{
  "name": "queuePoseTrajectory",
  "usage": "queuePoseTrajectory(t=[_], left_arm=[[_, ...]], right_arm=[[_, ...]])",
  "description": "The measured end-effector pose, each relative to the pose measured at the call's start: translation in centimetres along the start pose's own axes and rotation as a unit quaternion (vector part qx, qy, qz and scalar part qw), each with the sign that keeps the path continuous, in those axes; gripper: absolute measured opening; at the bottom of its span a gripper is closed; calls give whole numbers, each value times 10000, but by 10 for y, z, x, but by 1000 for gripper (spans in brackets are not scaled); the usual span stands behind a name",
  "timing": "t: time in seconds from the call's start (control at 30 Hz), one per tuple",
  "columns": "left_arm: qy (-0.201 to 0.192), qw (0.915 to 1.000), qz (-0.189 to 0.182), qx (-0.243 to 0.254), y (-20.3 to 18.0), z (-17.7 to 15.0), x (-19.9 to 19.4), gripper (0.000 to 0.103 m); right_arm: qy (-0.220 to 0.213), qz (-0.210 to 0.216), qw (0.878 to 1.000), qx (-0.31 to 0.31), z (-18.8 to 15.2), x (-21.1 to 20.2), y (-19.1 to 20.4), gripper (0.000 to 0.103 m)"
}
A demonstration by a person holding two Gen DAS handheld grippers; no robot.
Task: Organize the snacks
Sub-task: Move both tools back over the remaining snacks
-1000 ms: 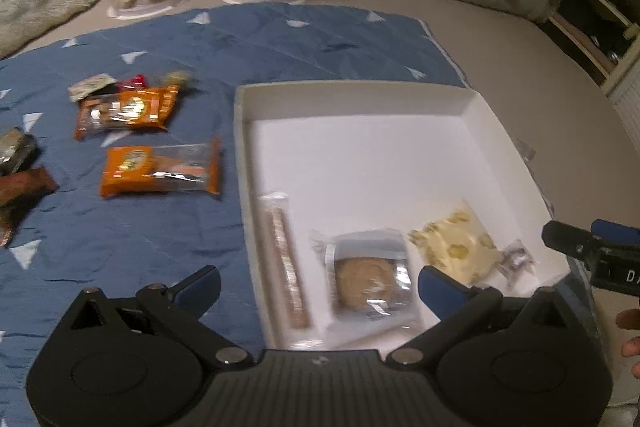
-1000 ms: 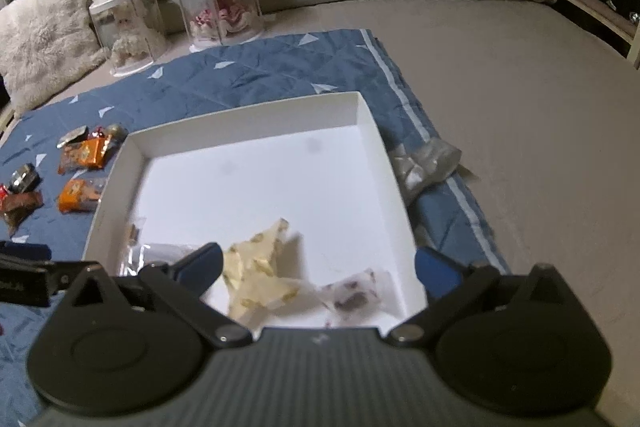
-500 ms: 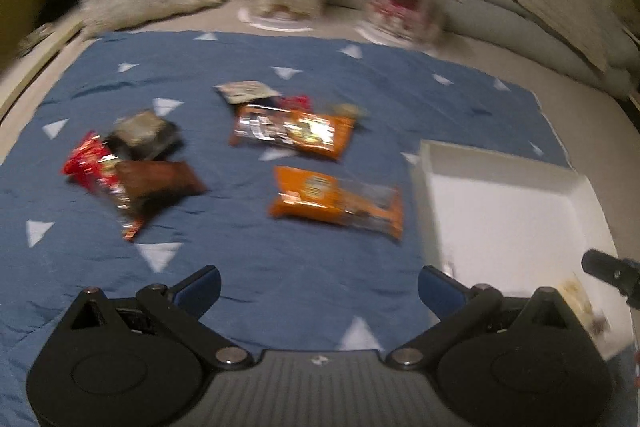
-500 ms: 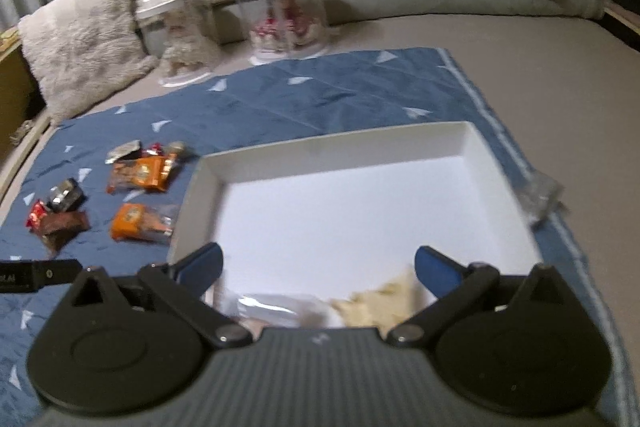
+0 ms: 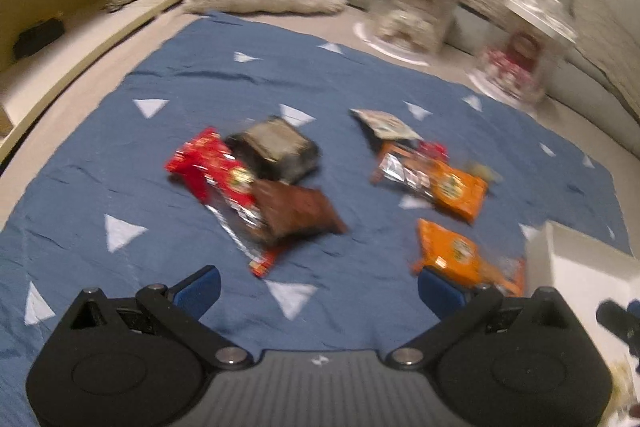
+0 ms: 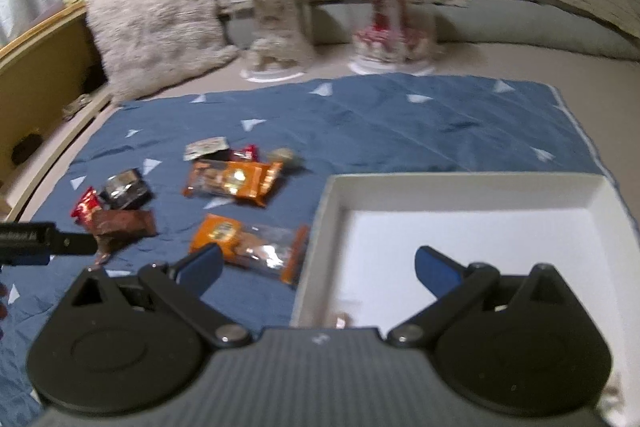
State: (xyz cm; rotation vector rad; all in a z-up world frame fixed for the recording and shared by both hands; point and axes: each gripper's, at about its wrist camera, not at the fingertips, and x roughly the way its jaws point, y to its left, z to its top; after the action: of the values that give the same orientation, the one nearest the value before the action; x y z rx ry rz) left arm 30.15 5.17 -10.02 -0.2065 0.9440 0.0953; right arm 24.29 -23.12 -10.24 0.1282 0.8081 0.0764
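While both tools stand with jaws spread and empty, the left gripper [image 5: 318,283] faces the blue blanket [image 5: 200,79]. Ahead of its tips lie a red packet [image 5: 216,167] and brown packet [image 5: 296,211]; an orange packet [image 5: 456,255] touches its right finger. Beyond the right gripper [image 6: 316,263], the white box [image 6: 460,183] sits ahead-right.

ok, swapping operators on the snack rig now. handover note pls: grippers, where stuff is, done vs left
Left gripper: open, empty, hovering over the blue triangle-print blanket.
Right gripper: open, empty, at the near left edge of the shallow white cardboard box.
Still loose on the blanket: two orange snack packs, red wrapper, brown pouch, dark foil packet, a few small sweets.
Done: box contents barely in view here.
Left: move the loose snacks into the box.
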Motion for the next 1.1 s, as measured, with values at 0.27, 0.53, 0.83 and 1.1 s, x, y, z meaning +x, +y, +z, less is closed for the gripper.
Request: queuePoseTrajectory(t=[0.27, 0.53, 0.83, 1.1], left_arm=[[-262, 9961, 279, -801, 34, 30, 32, 103], [-498, 9843, 993, -1373, 63, 52, 68, 103], [-144, 9855, 1294, -1092, 68, 52, 102, 103], [18, 9883, 1498, -285, 57, 45, 99, 103]], right_arm=[[37, 351, 9967, -735, 3, 43, 40, 103], [179, 712, 9907, -1149, 15, 82, 64, 103], [383, 826, 9876, -1282, 23, 123, 66, 103], [587, 1034, 9855, -1210, 26, 150, 67, 103]])
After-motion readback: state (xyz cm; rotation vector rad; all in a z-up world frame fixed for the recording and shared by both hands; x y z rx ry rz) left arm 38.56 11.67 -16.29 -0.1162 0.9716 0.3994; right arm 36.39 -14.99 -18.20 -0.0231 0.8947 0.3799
